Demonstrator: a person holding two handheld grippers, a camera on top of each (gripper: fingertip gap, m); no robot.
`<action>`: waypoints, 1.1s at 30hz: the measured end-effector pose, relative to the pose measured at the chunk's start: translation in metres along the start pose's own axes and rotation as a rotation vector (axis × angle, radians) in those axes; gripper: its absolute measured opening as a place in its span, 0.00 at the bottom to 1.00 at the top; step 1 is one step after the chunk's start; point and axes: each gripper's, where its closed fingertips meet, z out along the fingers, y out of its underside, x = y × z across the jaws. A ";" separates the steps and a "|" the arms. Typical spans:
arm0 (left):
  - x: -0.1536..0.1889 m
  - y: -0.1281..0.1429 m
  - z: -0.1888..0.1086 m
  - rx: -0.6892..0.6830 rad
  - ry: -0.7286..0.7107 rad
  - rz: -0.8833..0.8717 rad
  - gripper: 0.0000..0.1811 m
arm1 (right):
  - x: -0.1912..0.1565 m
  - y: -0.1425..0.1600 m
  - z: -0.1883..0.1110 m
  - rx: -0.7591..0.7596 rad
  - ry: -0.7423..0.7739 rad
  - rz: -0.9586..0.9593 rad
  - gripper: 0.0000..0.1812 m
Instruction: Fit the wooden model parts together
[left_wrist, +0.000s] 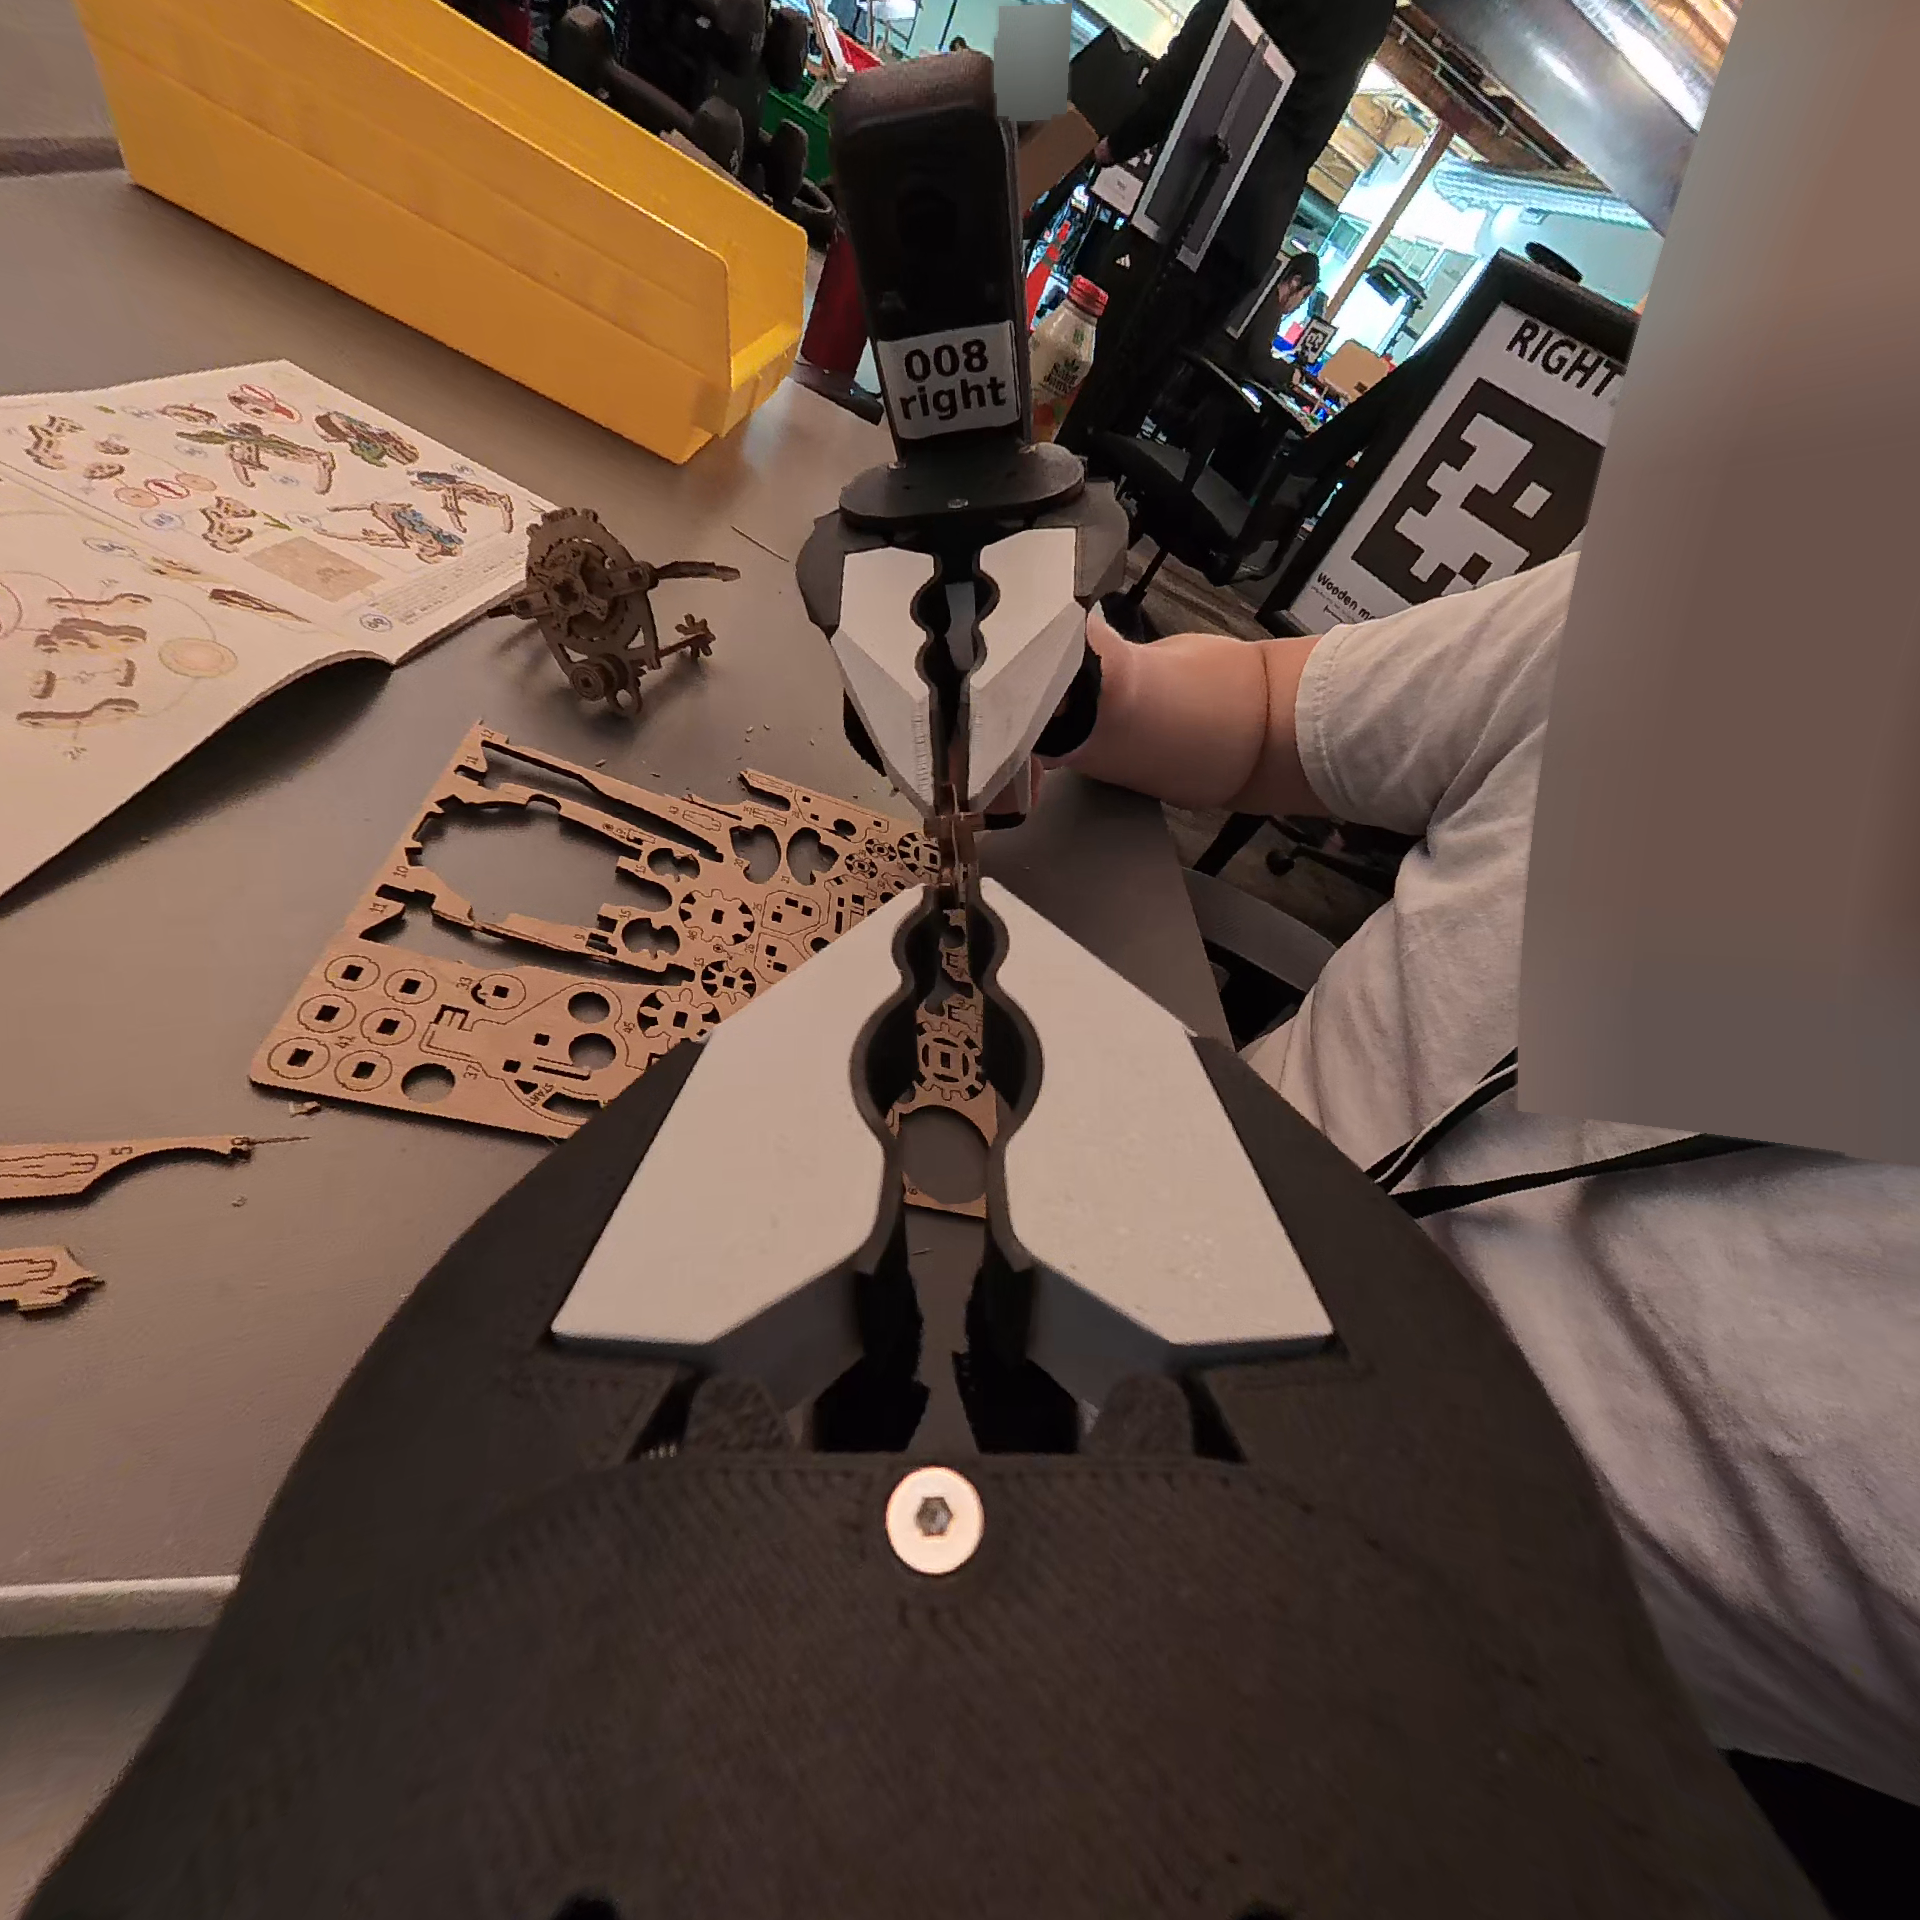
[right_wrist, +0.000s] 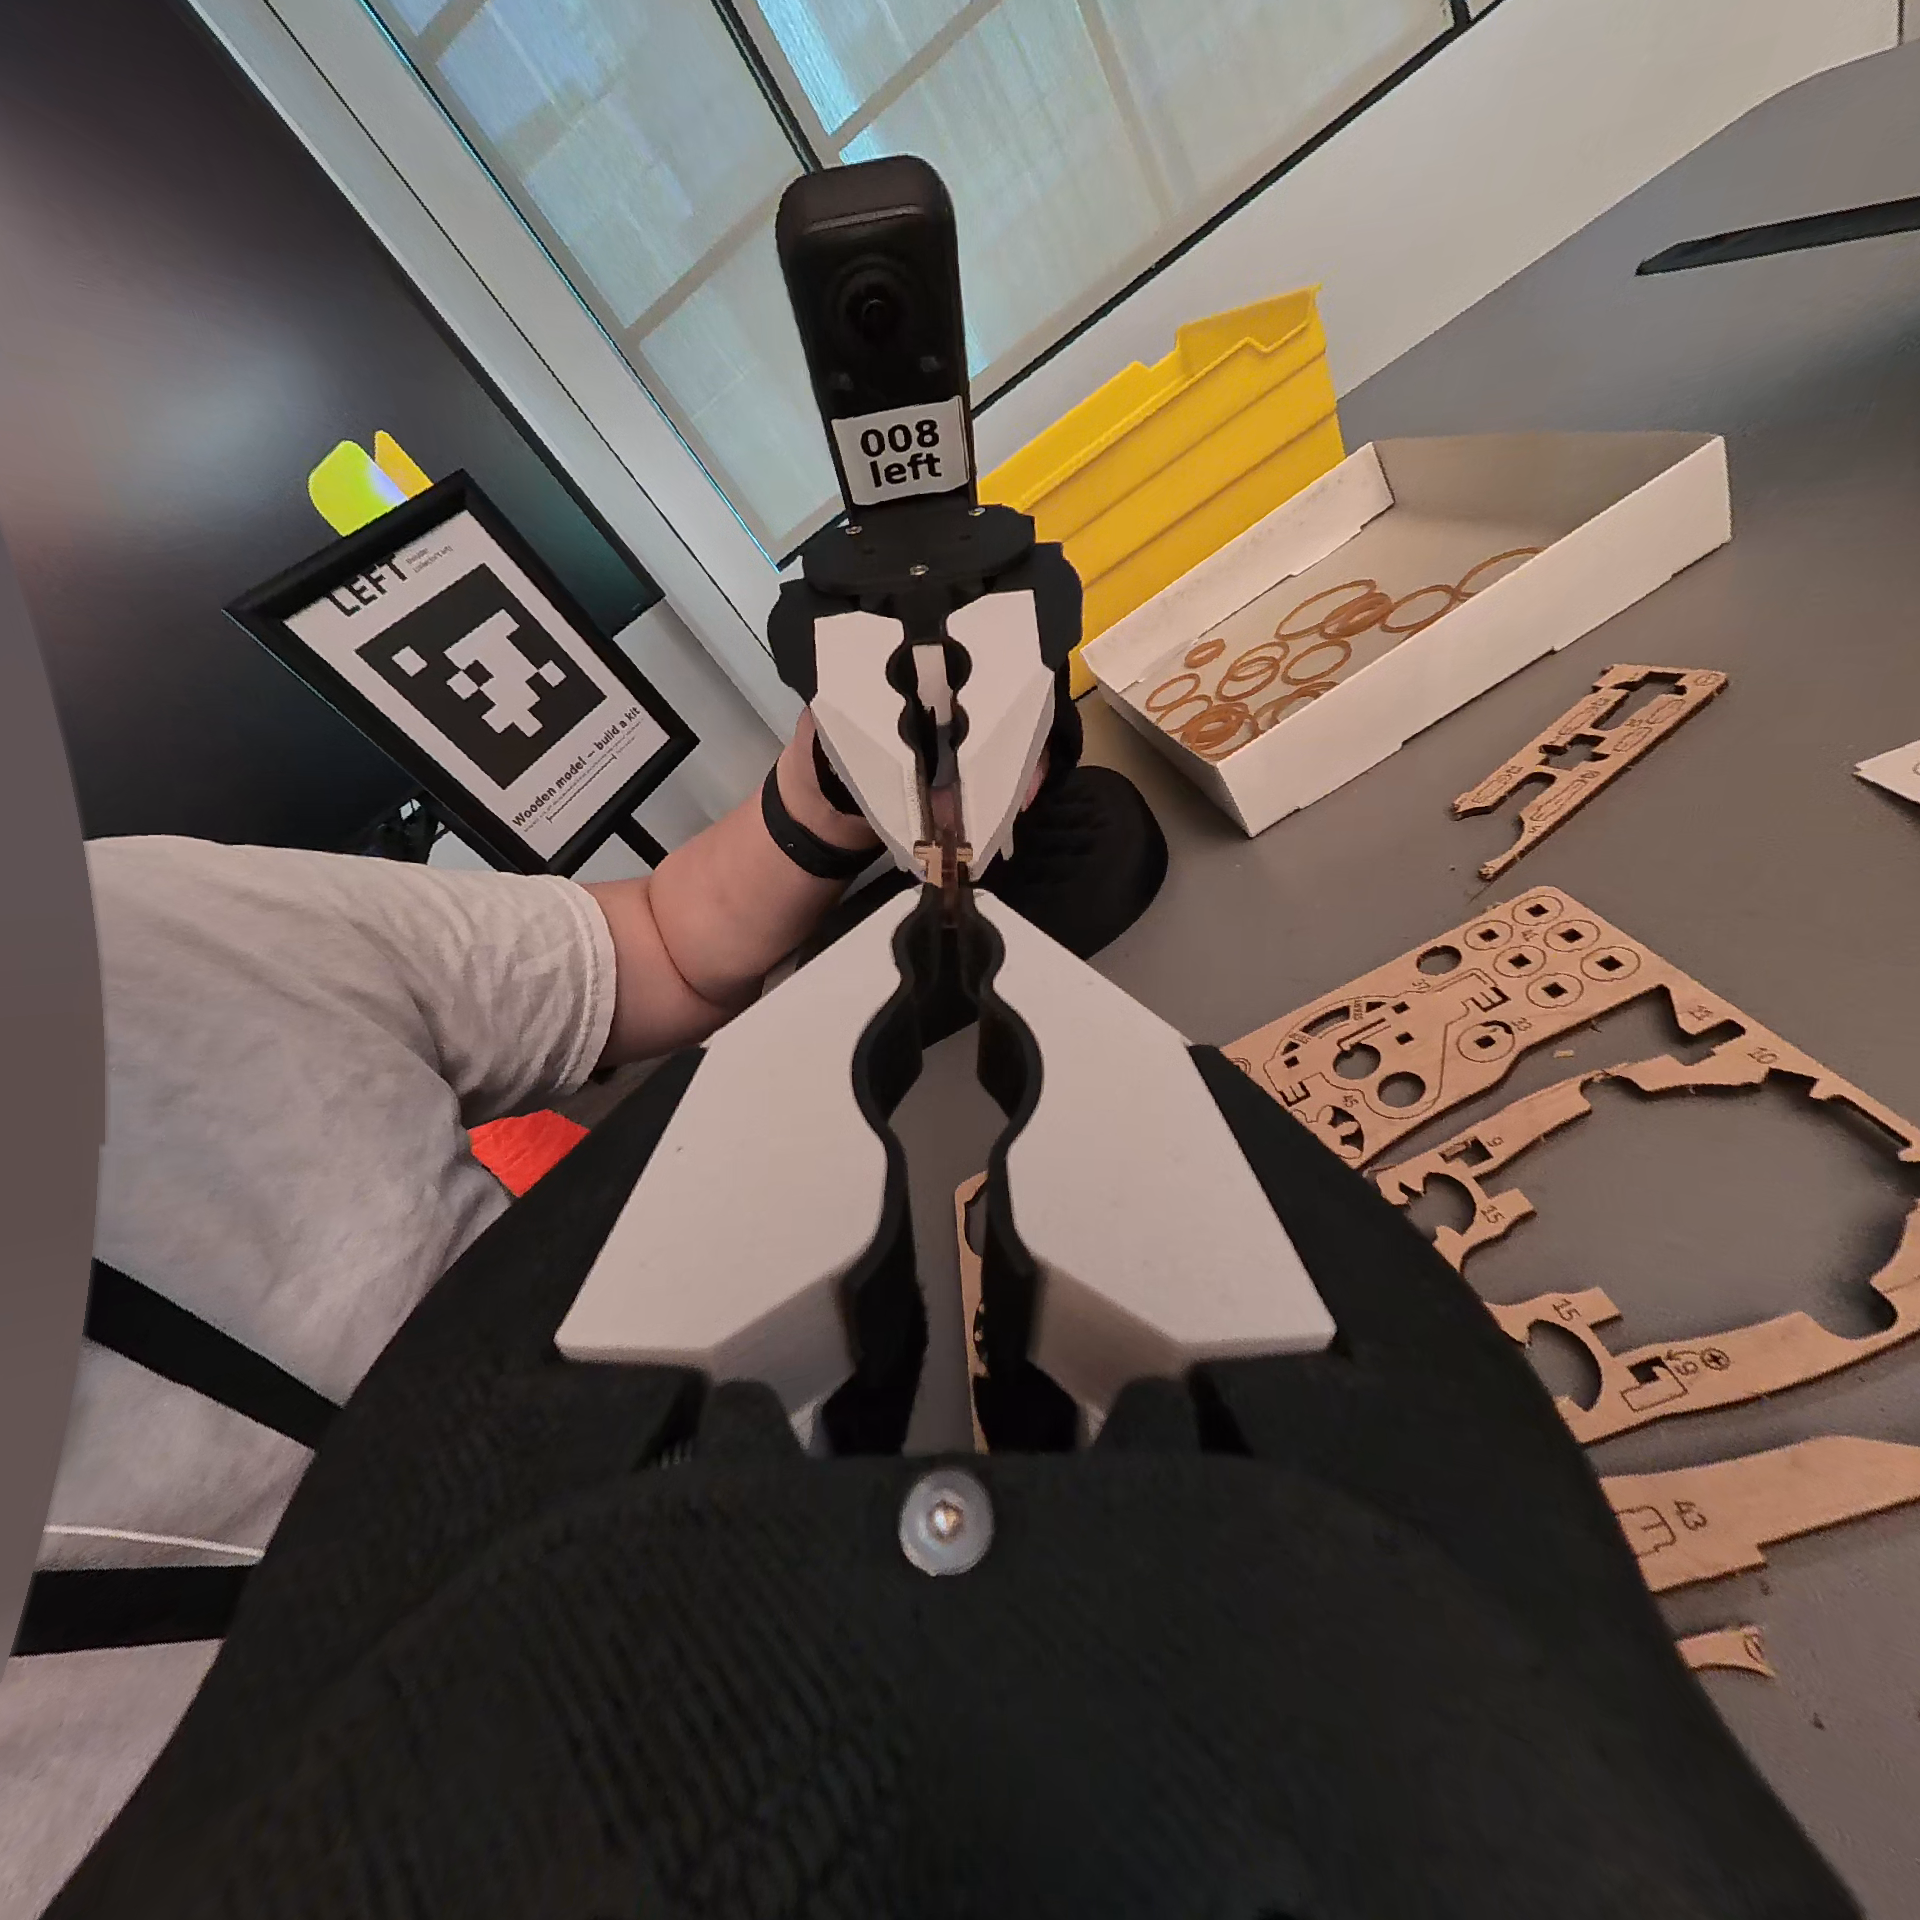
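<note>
My left gripper (left_wrist: 951, 894) and right gripper (left_wrist: 951, 795) face each other tip to tip above the grey table. Each is shut on a small wooden part. The two parts (left_wrist: 954, 836) meet in the narrow gap between the tips and look pressed together; the joint itself is too small to make out. The right wrist view shows the same thing from the other side: my right gripper (right_wrist: 943, 906) below, the left gripper (right_wrist: 938, 842) opposite, and the wooden parts (right_wrist: 942, 864) between them. A person's hands hold both grippers.
A punched-out wooden part sheet (left_wrist: 582, 935) lies flat under the grippers and also shows in the right wrist view (right_wrist: 1558, 1143). A part-built wooden model (left_wrist: 603, 613), an open instruction booklet (left_wrist: 208, 540) and a yellow bin (left_wrist: 468, 208) sit behind. A white tray (right_wrist: 1621, 582) holds rubber bands. The part-built wooden model (left_wrist: 603, 613) is about 20 cm from both grippers' fingertips.
</note>
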 end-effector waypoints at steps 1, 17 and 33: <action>-0.001 0.000 0.000 -0.001 -0.003 -0.003 0.02 | 0.000 0.000 0.000 -0.002 0.001 -0.001 0.00; -0.001 -0.001 -0.001 -0.006 -0.020 -0.007 0.01 | 0.004 -0.007 -0.003 0.039 0.037 -0.085 0.05; -0.009 -0.024 -0.026 0.101 -0.090 0.017 0.01 | 0.056 0.081 0.004 -0.547 0.345 -0.495 0.15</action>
